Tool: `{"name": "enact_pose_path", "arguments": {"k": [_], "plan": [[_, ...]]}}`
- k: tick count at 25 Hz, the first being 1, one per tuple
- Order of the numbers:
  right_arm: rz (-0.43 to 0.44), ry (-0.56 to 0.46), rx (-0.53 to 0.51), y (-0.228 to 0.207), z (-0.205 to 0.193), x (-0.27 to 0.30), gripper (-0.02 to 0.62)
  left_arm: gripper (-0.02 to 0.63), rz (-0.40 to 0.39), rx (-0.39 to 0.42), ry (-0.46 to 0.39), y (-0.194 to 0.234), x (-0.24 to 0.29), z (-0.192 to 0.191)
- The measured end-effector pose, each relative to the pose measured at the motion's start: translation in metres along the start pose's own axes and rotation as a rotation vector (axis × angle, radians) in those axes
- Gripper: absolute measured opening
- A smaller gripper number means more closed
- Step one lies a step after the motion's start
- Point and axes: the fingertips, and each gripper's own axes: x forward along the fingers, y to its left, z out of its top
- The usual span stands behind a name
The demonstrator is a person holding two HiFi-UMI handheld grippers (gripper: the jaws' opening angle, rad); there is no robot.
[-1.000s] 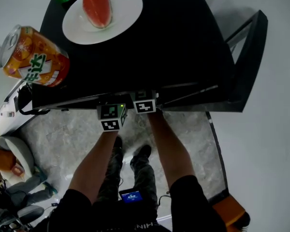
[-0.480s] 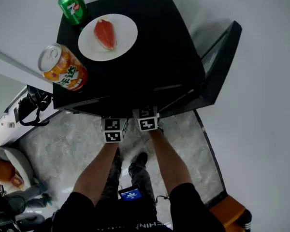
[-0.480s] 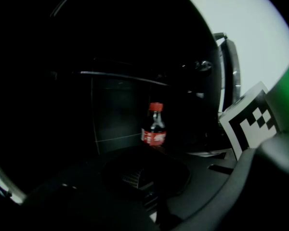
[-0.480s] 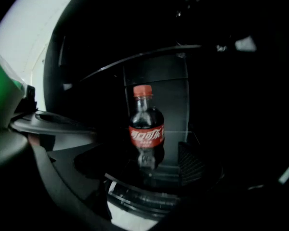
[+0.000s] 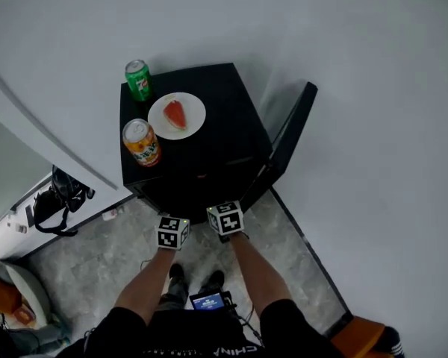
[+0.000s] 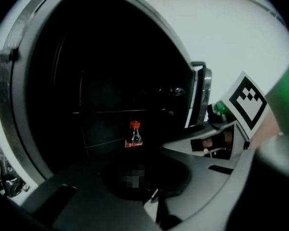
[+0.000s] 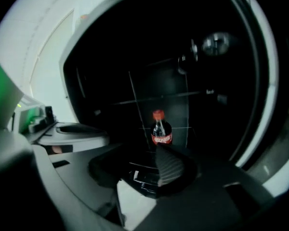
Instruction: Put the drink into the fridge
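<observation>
White wall (image 5: 358,51), grey marbled floor (image 5: 97,259). Black fridge (image 5: 224,136) sits dead ahead of both claws. Its door (image 5: 287,136) is swung open, out past the right claw's (image 7: 135,170) side. Both claws are low in front of the open cavity, side by side, close together and pointing in.

On the fridge top, above and beyond the claws:
- white plate (image 5: 195,107) with a melon slice (image 5: 175,115)
- orange can (image 5: 142,142) at the front edge, on the left claw's (image 6: 144,176) side
- green can (image 5: 138,79) further back, same side

Bottle (image 7: 161,128) is upright on a shelf inside the fridge, with a red cap and red label. It stands ahead of both claws and touches neither.

Right claw: jaws partly spread and just been closing. The ribbed pad (image 7: 169,165) shows, with nothing between the jaws.

Left claw: that view is dark. The jaws read as slightly apart, with nothing between them.
</observation>
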Motion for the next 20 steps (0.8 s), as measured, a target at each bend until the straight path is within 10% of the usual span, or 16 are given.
{"name": "enact_pose_path", "arguments": {"k": [5, 13, 20], "plan": [[-0.014, -0.007, -0.022, 0.024, 0.014, -0.039, 0.070, 0.011, -0.126, 0.001, -0.004, -0.011, -0.033, 0.009], [-0.035, 0.008, -0.068, 0.059, -0.009, -0.097, 0.025, 0.011, -0.454, 0.004, -0.024, -0.047, -0.082, 0.011], [-0.090, -0.039, -0.058, 0.057, -0.008, -0.103, 0.021, 0.011, -0.498, -0.037, -0.052, -0.050, -0.095, 0.014]]}}
